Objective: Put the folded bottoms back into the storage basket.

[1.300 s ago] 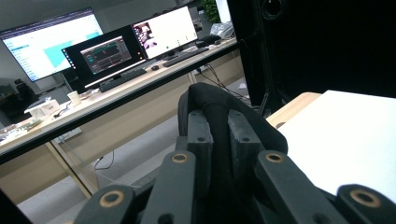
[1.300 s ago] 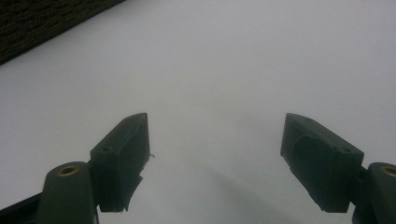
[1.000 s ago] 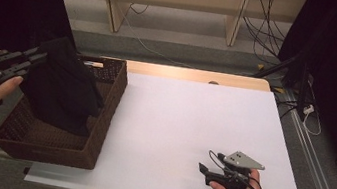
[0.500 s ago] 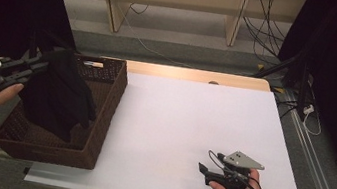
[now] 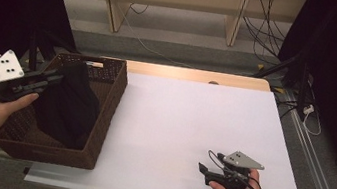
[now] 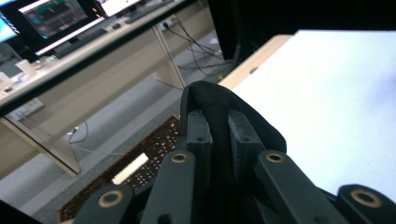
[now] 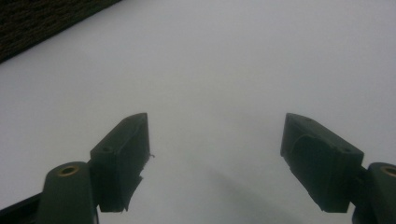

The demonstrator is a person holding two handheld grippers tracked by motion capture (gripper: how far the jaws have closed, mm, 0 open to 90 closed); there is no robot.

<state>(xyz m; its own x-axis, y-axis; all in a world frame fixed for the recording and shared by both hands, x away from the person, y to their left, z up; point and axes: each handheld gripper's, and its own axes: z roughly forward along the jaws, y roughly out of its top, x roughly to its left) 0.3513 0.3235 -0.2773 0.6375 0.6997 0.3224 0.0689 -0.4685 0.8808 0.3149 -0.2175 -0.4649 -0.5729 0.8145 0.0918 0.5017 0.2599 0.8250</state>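
At the table's left edge, the left gripper [image 5: 55, 77] pinches a black cloth [image 5: 71, 105] that hangs down into a brown wicker basket [image 5: 106, 110]. Across the white table [image 5: 187, 122], well apart, the right gripper [image 5: 205, 173] rests near the front edge, its jaws spread with nothing between them.

Cloth [image 5: 70, 105] pinched between left gripper [image 5: 56, 79] jaws, hanging into basket [image 5: 110, 97] below; table [image 5: 187, 127] beyond.
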